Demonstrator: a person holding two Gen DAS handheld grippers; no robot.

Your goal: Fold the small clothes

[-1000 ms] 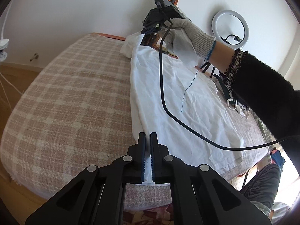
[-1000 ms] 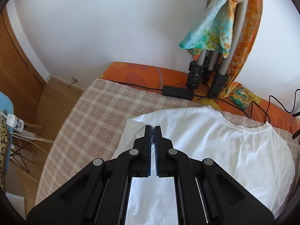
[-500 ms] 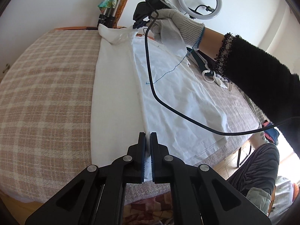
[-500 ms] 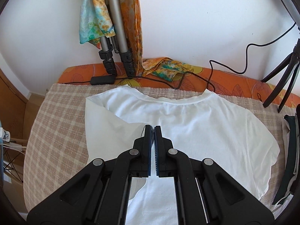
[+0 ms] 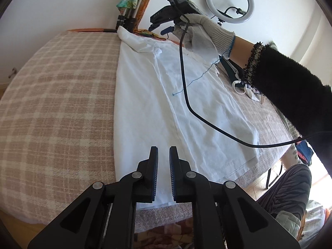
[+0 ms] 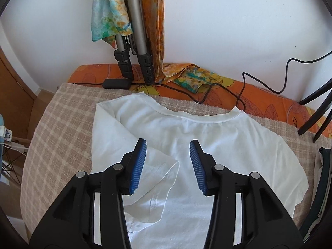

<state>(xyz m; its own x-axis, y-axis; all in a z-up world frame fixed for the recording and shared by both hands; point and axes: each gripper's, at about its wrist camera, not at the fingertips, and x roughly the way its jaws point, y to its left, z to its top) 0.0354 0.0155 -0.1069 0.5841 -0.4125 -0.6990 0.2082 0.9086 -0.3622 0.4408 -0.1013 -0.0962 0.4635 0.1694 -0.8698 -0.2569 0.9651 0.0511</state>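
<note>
A white T-shirt (image 5: 157,95) lies flat on the plaid blanket (image 5: 58,95), its left side folded inward along a lengthwise crease. My left gripper (image 5: 163,153) is slightly open and empty, just above the shirt's bottom hem. In the right wrist view the shirt (image 6: 207,137) shows its collar toward the wall, with the left sleeve (image 6: 157,172) folded onto the body. My right gripper (image 6: 168,151) is open and empty, hovering above that sleeve. It also shows in the left wrist view (image 5: 178,6), held by a gloved hand near the collar.
A tripod (image 6: 132,47) draped with colourful scarves stands against the wall behind the shirt. Black cables and an adapter (image 6: 116,84) lie on the orange mattress edge (image 6: 259,101). A ring light (image 5: 229,0) stands at the back right. Dark clothes (image 5: 240,78) lie right of the shirt.
Both grippers held the shirt's left edge shut and carried it rightward over the body. Now both have opened and released it, and the folded side and sleeve lie flat.
</note>
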